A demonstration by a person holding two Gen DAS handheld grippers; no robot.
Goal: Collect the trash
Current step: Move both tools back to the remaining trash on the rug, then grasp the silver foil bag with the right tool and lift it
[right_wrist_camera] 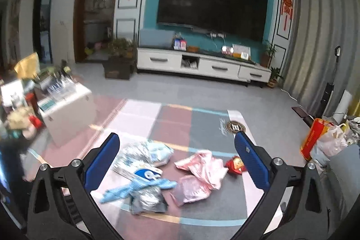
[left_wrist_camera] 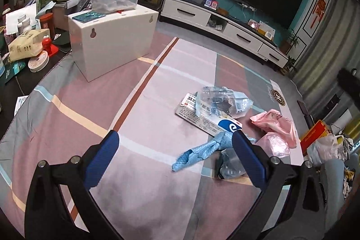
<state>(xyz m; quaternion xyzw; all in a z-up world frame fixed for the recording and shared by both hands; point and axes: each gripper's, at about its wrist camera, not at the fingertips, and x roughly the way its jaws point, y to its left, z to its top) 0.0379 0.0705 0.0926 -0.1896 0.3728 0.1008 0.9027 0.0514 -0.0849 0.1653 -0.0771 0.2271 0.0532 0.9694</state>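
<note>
Trash lies on a patterned cloth (left_wrist_camera: 144, 114): a clear plastic bag (left_wrist_camera: 221, 102) on a white and blue carton (left_wrist_camera: 209, 120), a blue crumpled wrapper (left_wrist_camera: 202, 151), pink plastic bags (left_wrist_camera: 275, 127) and a grey clear bag (left_wrist_camera: 231, 164). My left gripper (left_wrist_camera: 174, 138) is open and empty, above the cloth just left of the pile. In the right wrist view the same pile shows: carton (right_wrist_camera: 139, 169), blue wrapper (right_wrist_camera: 137, 189), pink bags (right_wrist_camera: 202, 170), grey bag (right_wrist_camera: 148, 200) and a red wrapper (right_wrist_camera: 235, 164). My right gripper (right_wrist_camera: 176, 141) is open and empty above it.
A white box (left_wrist_camera: 112, 42) with a clear container (left_wrist_camera: 114, 0) on top stands at the cloth's far left. Cluttered items (left_wrist_camera: 29, 42) fill the table edge beyond. A red bag and plastic bags (right_wrist_camera: 324, 138) sit at the right. A TV cabinet (right_wrist_camera: 202, 66) stands across the floor.
</note>
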